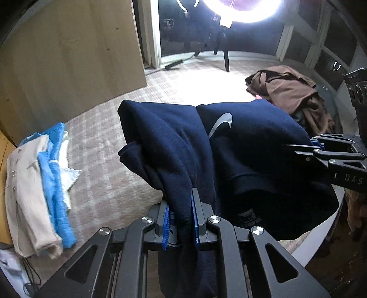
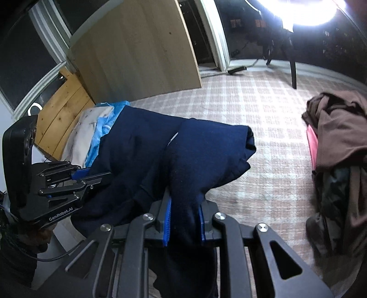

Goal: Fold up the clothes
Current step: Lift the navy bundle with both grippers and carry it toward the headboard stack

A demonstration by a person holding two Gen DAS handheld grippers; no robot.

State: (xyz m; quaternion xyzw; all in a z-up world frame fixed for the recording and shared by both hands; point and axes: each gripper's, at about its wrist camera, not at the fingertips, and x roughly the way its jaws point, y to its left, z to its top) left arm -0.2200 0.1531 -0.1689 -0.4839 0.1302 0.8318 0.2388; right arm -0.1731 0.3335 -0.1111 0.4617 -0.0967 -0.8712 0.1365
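Observation:
A folded navy sweatshirt [image 1: 252, 146] with a grey swoosh logo hangs lifted between both grippers, above the checked bed cover [image 1: 110, 174]. My left gripper [image 1: 181, 206] is shut on its left edge, the blue pads pinching thick fabric. My right gripper [image 2: 184, 213] is shut on the other edge of the navy sweatshirt [image 2: 160, 151]. In the left wrist view the right gripper [image 1: 305, 145] shows at the far right edge, clamped on the cloth. The right wrist view has the left gripper [image 2: 88, 175] at its left, also clamped on the cloth.
A stack of folded clothes, cream on blue [image 1: 39, 188], lies at the left of the bed. A heap of brown and dark clothes [image 1: 289, 91] sits at the right, also the brown heap [image 2: 339, 142]. A wooden board [image 1: 68, 59] stands behind, and a bright ring lamp [image 1: 247, 11] glares above.

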